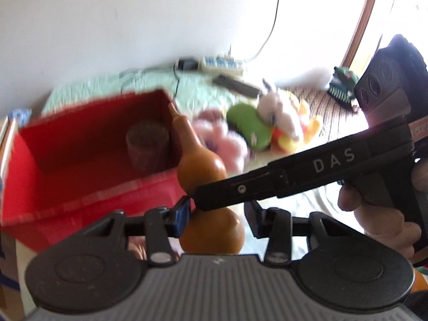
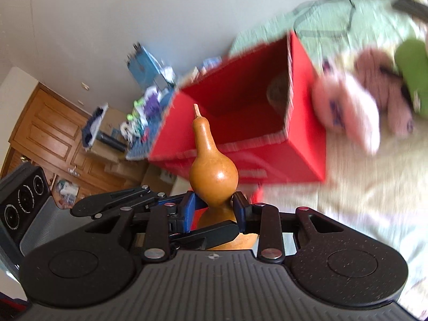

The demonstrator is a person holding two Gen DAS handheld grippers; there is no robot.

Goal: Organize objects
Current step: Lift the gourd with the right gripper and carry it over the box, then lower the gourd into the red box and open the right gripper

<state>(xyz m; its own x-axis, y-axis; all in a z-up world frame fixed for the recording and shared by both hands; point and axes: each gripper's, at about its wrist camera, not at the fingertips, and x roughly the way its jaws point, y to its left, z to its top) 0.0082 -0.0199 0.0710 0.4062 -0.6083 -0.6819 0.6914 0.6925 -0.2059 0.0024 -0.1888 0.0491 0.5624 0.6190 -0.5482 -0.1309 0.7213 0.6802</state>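
A smooth, glossy tan bottle gourd [image 2: 213, 172] is pinched at its narrow waist by the right gripper [image 2: 214, 208]. The left gripper [image 1: 218, 218] is spread around its lower bulb. Just ahead, an open red cardboard box [image 2: 305, 144] is seen.

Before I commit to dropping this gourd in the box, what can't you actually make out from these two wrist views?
- Gourd base: hidden behind both grippers' fingers in both views.
- Left gripper grip: its right pad looks clear of the gourd; closure uncertain.
- Round thing inside the red box: blurred in both views, unidentifiable.
- Box floor: near wall covers the front part.
- Plush toys: motion blur smears details.
- Right gripper: pads pinch the gourd's waist.
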